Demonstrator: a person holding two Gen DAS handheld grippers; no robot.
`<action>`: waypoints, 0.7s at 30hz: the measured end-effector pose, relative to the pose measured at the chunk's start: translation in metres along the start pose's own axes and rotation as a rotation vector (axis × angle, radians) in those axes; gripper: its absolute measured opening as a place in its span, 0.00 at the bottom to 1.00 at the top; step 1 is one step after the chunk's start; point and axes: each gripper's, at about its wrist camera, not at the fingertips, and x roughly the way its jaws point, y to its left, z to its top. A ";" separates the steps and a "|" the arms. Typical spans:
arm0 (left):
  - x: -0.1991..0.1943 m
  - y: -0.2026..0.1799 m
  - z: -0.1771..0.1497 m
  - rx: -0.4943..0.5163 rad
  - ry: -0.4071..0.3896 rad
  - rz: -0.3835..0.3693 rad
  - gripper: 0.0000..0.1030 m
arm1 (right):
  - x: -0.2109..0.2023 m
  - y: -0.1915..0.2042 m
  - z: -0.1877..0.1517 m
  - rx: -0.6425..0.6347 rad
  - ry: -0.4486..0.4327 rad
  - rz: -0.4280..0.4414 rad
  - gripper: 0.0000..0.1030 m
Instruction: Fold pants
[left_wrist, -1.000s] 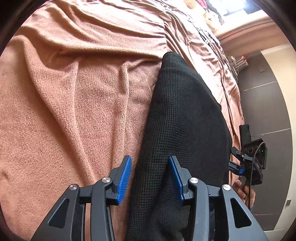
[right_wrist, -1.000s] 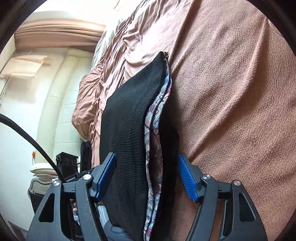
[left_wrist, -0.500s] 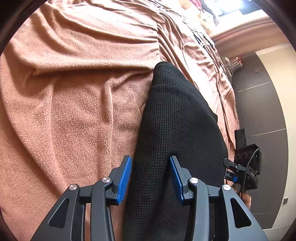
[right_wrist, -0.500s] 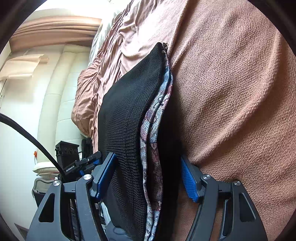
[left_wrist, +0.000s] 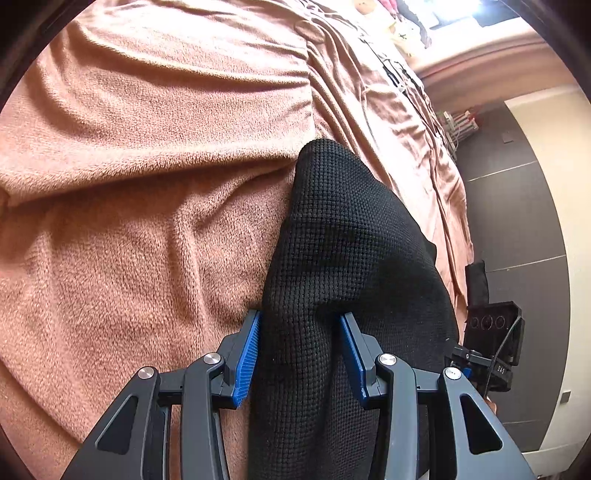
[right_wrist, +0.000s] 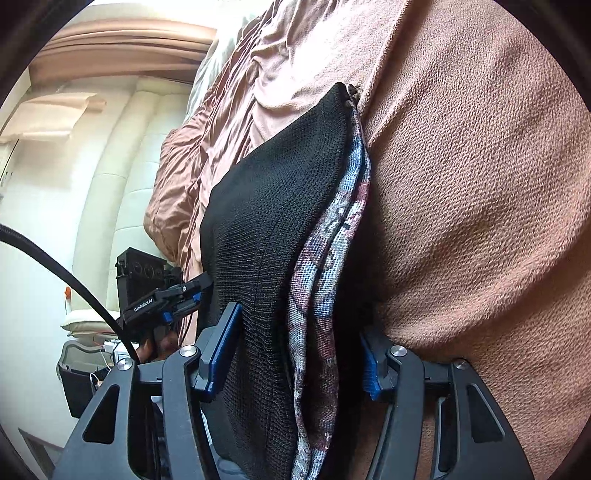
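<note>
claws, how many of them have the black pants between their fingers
2. The left claw has its blue pads against the black pants on the pink blanket. The right claw is closing around the edge with the patterned lining.

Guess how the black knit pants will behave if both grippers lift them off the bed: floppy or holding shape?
Likely floppy: the black pants already bunch and crease between the left gripper. The stacked layers with the patterned lining may slide apart. Textured knit probably grips the ribbed pads.
</note>
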 end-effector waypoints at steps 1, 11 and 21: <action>0.001 0.001 0.002 -0.001 -0.002 -0.007 0.44 | 0.001 0.001 0.000 -0.001 0.002 -0.003 0.53; -0.005 0.004 0.001 -0.004 0.004 -0.086 0.45 | -0.008 0.001 -0.005 -0.028 -0.018 -0.023 0.27; 0.000 0.004 0.002 0.003 -0.014 -0.120 0.28 | -0.005 -0.006 -0.001 0.017 -0.010 0.017 0.28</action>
